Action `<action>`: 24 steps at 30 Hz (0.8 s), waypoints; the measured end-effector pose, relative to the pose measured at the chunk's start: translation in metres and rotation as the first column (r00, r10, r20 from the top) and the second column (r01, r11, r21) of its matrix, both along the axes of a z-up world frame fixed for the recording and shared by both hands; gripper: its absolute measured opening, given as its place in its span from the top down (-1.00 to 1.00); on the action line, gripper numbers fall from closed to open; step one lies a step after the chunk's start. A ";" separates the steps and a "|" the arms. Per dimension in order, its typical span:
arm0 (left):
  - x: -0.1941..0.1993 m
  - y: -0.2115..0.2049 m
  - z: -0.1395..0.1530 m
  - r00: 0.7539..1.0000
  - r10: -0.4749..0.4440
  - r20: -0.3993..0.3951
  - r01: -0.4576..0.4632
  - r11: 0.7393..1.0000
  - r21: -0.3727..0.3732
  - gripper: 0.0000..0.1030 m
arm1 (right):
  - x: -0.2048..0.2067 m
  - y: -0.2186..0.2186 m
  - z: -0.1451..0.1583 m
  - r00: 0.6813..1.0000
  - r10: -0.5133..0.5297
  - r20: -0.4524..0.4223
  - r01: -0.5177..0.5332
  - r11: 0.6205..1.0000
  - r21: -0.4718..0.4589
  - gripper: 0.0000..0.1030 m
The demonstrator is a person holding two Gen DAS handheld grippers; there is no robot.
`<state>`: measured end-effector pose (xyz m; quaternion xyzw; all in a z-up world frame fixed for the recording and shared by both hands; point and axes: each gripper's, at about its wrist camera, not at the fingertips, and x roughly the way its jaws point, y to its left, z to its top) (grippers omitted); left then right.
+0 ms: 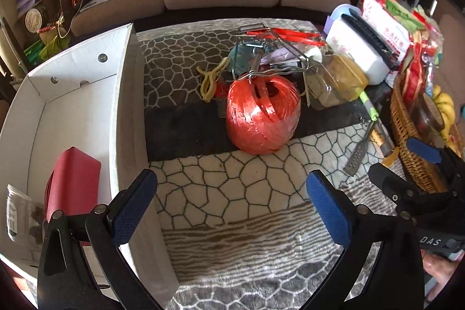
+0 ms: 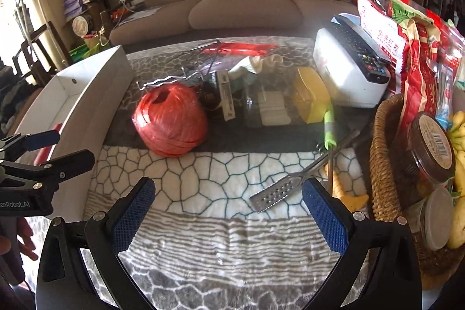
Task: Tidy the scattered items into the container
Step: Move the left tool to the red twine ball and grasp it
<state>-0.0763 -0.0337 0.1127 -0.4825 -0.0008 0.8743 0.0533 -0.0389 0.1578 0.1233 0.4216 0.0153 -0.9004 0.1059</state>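
Red twine ball [image 1: 263, 116] sits mid-table on the patterned cloth [image 1: 232, 193], just right of the white cardboard box [image 1: 128, 95], dead ahead of the left gripper [image 1: 232, 204]. Roughly round with no real long axis; the winding hole faces up and back. A wire rack [image 1: 270, 54] rests against its top rear edge, so I'd expect a snag on lift.

Left gripper: jaws spread wide, holding nothing, centred on the ball, box wall just to its left. Right gripper [image 2: 228, 207]: also spread wide and empty, the ball ahead and to its left.

Left hand looks nearer and better aligned for the ball, with a short carry into the box.

Metal grater [image 2: 276, 192] lies just ahead of the right gripper's right finger, handle running diagonally up-right toward the wicker basket [image 2: 383, 164]. Its long axis is oblique to the jaws, so probably the right hand's pick.

Already in the box: red wallet [image 1: 74, 179], clear jar [image 1: 20, 214]. Yellow clothespin [image 1: 210, 79], plastic containers and pile behind are untouched.
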 end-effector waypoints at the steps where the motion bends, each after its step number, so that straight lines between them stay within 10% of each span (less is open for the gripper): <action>1: -0.005 0.000 -0.005 1.000 0.007 0.007 -0.007 1.000 0.014 -1.00 | -0.001 0.001 -0.003 1.000 -0.018 -0.012 0.018 1.000 0.018 -1.00; 19: -0.080 0.050 -0.069 0.998 0.058 -0.035 -0.058 0.998 -0.003 -1.00 | -0.016 0.054 -0.003 0.993 -0.114 -0.013 0.112 0.987 -0.114 -1.00; 24: -0.086 0.036 -0.067 0.997 0.076 -0.007 -0.075 0.991 0.108 -0.77 | -0.018 0.050 -0.006 0.997 -0.080 0.004 0.080 0.987 -0.140 -1.00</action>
